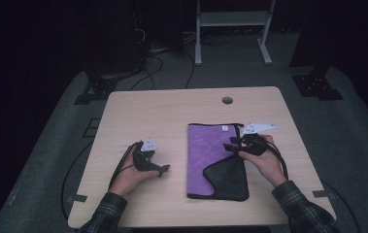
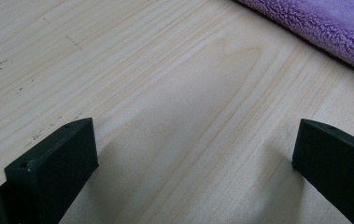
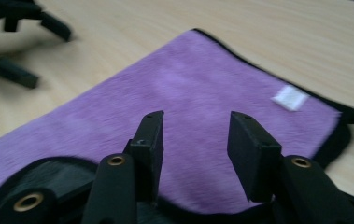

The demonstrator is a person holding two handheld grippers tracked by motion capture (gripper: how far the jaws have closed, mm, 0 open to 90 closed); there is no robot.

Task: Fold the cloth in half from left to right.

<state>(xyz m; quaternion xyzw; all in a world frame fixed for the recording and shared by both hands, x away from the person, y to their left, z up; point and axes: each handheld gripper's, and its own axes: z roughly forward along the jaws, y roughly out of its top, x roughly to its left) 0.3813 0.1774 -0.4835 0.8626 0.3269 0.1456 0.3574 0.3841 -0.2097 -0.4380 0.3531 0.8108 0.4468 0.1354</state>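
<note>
Item: purple towel [image 1: 210, 155], centre-right of the high view on the surface [image 1: 172, 111], long axis up-down, lower corner folded over. Right hand-held gripper [image 1: 233, 143] above its right edge, jaws parted, empty. Left hand-held gripper [image 1: 161, 170] well apart, lower left, open.

Left gripper [image 1: 163, 170]: black body, grey three-cornered plate on top with dark marks, black cable trailing off behind the hand. Its jaws in the left gripper view are matte black blocks with flat faces, each with a small screw hole in the top.

Right gripper [image 1: 230, 144]: same black build, paler plate, black cable looping down past the wrist. Jaws are black slabs on black link arms with brass-ringed pivot holes.

Both sleeves [image 1: 302, 206]: dark plaid flannel, cuffs at the wrists.
</note>
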